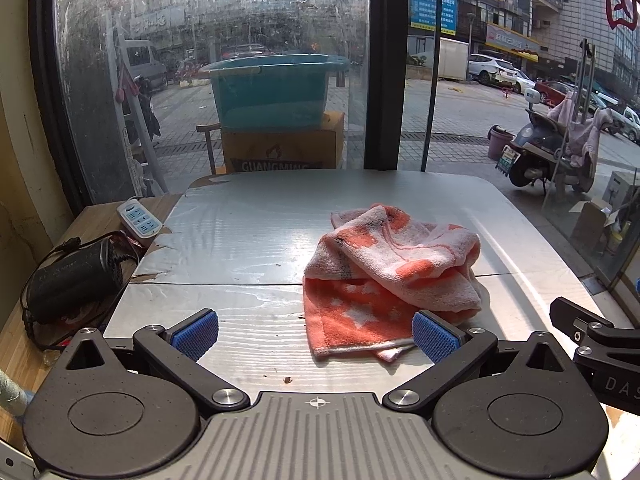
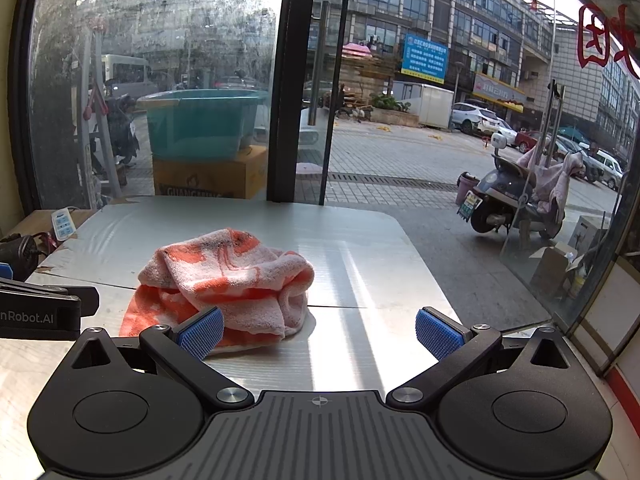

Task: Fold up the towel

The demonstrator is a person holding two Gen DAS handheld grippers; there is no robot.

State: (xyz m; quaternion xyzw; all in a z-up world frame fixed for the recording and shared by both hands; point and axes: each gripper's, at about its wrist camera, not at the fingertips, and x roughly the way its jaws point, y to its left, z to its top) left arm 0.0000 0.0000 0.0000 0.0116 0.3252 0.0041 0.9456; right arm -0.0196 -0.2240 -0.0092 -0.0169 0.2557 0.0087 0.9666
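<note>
An orange and pink towel (image 1: 384, 276) lies crumpled in a heap on the silvery table (image 1: 248, 232). My left gripper (image 1: 316, 334) is open and empty, just short of the towel's near edge, with its right pad by the towel's near corner. In the right wrist view the towel (image 2: 228, 280) lies ahead and to the left. My right gripper (image 2: 320, 332) is open and empty, its left pad in front of the towel's near edge. Part of the right gripper (image 1: 592, 340) shows at the right edge of the left wrist view.
A white power strip (image 1: 139, 221) and a black device with cables (image 1: 74, 276) lie on the wooden surface left of the table. A glass window with a dark frame (image 1: 386, 64) stands behind the table. The left gripper's body (image 2: 40, 308) shows at the left.
</note>
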